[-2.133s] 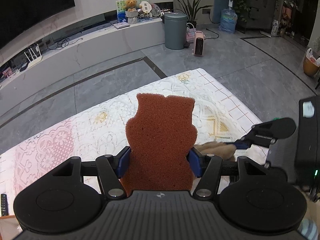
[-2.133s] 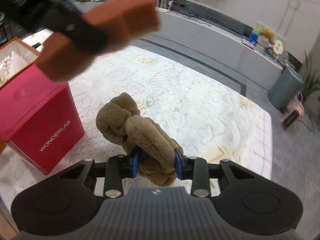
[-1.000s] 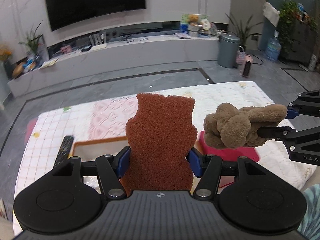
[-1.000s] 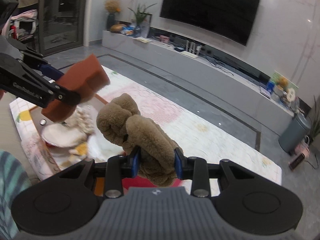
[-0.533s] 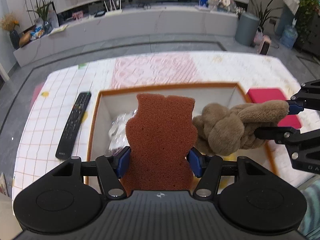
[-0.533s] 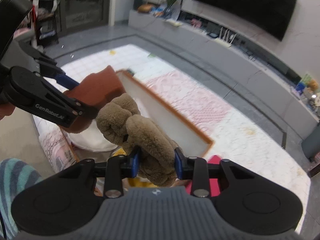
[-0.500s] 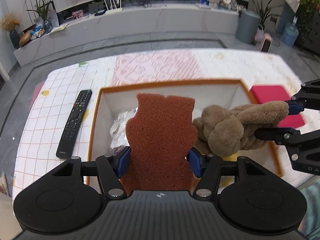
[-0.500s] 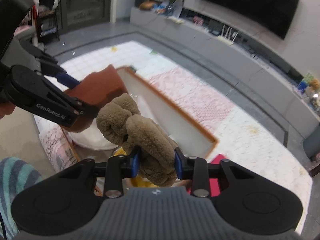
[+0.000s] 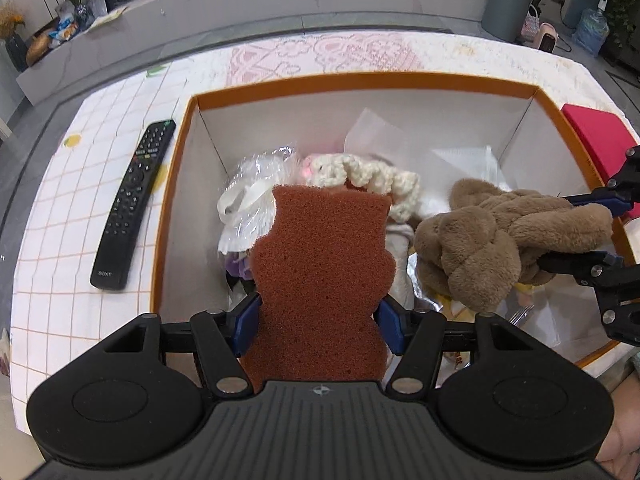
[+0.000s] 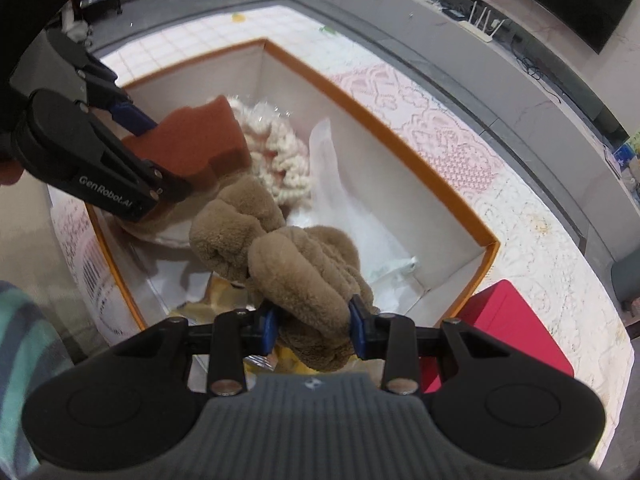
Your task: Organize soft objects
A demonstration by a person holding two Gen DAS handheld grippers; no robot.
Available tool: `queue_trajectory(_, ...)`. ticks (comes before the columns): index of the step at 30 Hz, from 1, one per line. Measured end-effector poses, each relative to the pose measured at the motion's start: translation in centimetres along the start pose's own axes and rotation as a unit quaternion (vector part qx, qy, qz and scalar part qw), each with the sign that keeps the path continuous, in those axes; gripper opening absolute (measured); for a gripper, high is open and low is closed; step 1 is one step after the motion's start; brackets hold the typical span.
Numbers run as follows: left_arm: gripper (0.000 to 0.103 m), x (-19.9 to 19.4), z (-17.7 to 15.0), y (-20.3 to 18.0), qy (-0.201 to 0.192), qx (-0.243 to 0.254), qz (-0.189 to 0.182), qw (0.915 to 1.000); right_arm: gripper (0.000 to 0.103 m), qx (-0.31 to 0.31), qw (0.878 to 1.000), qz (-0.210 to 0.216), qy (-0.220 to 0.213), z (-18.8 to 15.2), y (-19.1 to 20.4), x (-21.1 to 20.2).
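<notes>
My left gripper (image 9: 318,330) has its fingers (image 9: 245,322) clamped on the rust-brown sponge (image 9: 320,280), which stands upright over the middle of the orange-rimmed box (image 9: 360,80). My right gripper (image 10: 313,326) grips the brown plush knot (image 10: 296,264) w/ its fingers squeezing the fluffy end; the knot hangs over the box's right side, just beside the sponge but not clearly touching it.

Both things are above the opening, so I judge the step is the drop. To do it well: keep both low and well inside the rim, let go one at a time so they don't bump each other out, and aim for gaps. Box already holds a cream knitted thing (image 9: 372,176), a clear plastic bag (image 9: 256,192) and white paper (image 10: 340,200), so the sponge prob. wants the bare left part of the floor. Plush is bulky and springy; it may roll, so release it near the wall.

The box sits on a bench under a white cloth w/ a grid and pink lace print (image 9: 60,216). A black remote (image 9: 132,204) lies left of the box, a red box (image 10: 512,332) at its right corner. Beyond: grey tiled floor, long low TV unit, grey bin, plants.
</notes>
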State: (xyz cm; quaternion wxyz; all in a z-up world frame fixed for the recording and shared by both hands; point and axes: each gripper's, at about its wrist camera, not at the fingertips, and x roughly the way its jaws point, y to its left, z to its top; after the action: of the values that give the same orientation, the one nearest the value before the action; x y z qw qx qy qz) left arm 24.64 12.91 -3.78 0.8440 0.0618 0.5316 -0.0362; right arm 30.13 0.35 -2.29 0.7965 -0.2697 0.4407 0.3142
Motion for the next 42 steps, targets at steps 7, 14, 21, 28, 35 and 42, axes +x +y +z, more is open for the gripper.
queue_trajectory(7, 0.081, -0.4, -0.1, 0.4, -0.004, -0.013, -0.007, 0.9999, 0.044, -0.006, 1.0, -0.003, 0.012, -0.1, -0.2, 0.6)
queue_trajectory(14, 0.087, -2.8, -0.3, 0.2, -0.038, -0.01, -0.001, 0.9992, 0.068, -0.007, 1.0, -0.01, -0.01, -0.4, -0.2, -1.8)
queue_trajectory(21, 0.087, -8.9, -0.5, -1.1, -0.117, -0.011, 0.018, 0.9929, 0.075, 0.002, 0.998, -0.028, -0.051, -0.9, -0.2, -6.8)
queue_trajectory(28, 0.087, -15.5, -2.0, -4.8, -0.214, 0.004, 0.044, 0.9758, 0.084, 0.053, 0.992, -0.042, -0.106, -3.2, -1.3, -13.8)
queue_trajectory(35, 0.085, -19.7, -4.7, -8.5, -0.313, -0.016, 0.052, 0.948, 0.084, 0.143, 0.975, -0.073, -0.153, -8.0, -2.8, -19.7)
queue_trajectory(42, 0.085, -21.5, -7.9, -11.7, -0.378, -0.045, 0.026, 0.9242, 0.088, 0.209, 0.946, -0.122, -0.215, -14.0, -1.2, -23.9)
